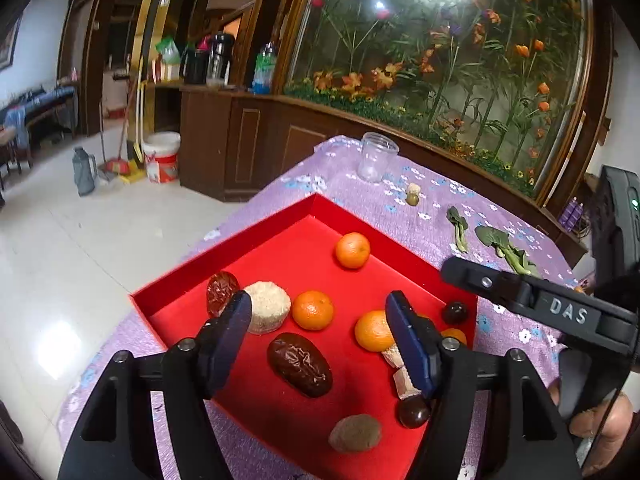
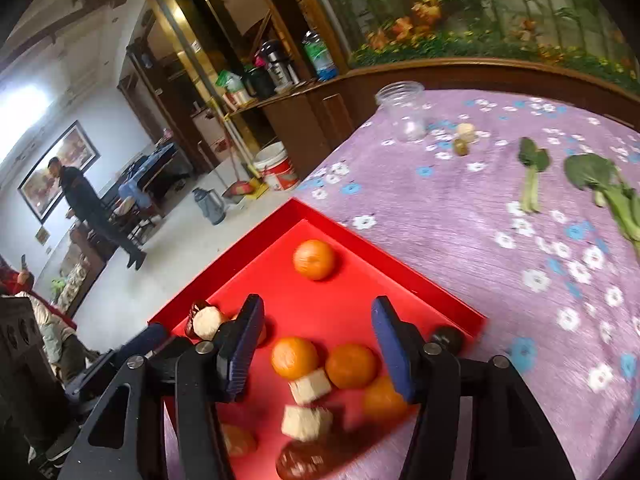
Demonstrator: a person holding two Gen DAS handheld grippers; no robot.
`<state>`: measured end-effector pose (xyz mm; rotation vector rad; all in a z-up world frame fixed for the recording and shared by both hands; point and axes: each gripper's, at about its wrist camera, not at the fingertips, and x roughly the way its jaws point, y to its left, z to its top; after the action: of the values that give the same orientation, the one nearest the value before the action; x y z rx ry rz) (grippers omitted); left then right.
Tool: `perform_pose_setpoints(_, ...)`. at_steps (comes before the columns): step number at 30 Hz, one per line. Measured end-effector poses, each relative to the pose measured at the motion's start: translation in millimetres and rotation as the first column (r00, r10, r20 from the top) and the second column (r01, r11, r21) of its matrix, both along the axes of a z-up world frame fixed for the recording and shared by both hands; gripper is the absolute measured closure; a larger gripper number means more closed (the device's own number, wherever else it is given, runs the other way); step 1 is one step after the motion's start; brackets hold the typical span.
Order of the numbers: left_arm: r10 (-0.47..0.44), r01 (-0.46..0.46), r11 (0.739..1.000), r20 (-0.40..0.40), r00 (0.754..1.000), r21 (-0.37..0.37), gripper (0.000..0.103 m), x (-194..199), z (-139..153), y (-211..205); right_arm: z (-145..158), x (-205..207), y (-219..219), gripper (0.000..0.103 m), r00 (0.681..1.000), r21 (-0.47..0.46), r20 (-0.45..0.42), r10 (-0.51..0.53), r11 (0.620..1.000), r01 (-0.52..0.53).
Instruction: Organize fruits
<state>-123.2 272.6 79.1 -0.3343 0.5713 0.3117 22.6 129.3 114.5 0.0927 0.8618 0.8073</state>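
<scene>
A red tray (image 1: 224, 252) on a purple flowered cloth holds several oranges (image 1: 352, 250), a large brown date (image 1: 300, 364), a round beige cake (image 1: 267, 307), a wrinkled red fruit (image 1: 221, 293), dark round fruits (image 1: 413, 412), a brown kiwi-like fruit (image 1: 355, 433) and beige cubes (image 1: 405, 383). My left gripper (image 1: 318, 320) is open and empty above the tray. My right gripper (image 2: 318, 332) is open and empty above the tray (image 2: 384, 260), over oranges (image 2: 294, 358) and beige cubes (image 2: 310, 386); its finger (image 1: 520, 290) shows in the left wrist view.
A clear plastic jar (image 1: 376, 156) stands at the cloth's far edge, with a small green fruit and a beige piece (image 1: 412, 194) near it. Leafy greens (image 1: 504, 248) lie to the right. A wooden cabinet, bucket (image 1: 162, 156) and floor lie to the left. A man (image 2: 86, 204) stands far left.
</scene>
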Motion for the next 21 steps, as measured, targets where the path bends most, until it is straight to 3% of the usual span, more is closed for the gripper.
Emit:
perform_pose_setpoints(7, 0.058, -0.062, 0.989, 0.03, 0.998, 0.138, 0.016, -16.8, 19.9, -27.3, 4.5, -32.7, -40.2, 0.03, 0.989, -0.06, 0.1, -0.106, 0.992, 0.113)
perform_pose_setpoints(21, 0.069, -0.08, 0.965, 0.053, 0.996, 0.251, 0.008, -41.7, 37.9, -78.7, -4.6, -88.2, -78.6, 0.023, 0.981, -0.071, 0.139, -0.135, 0.987, 0.146)
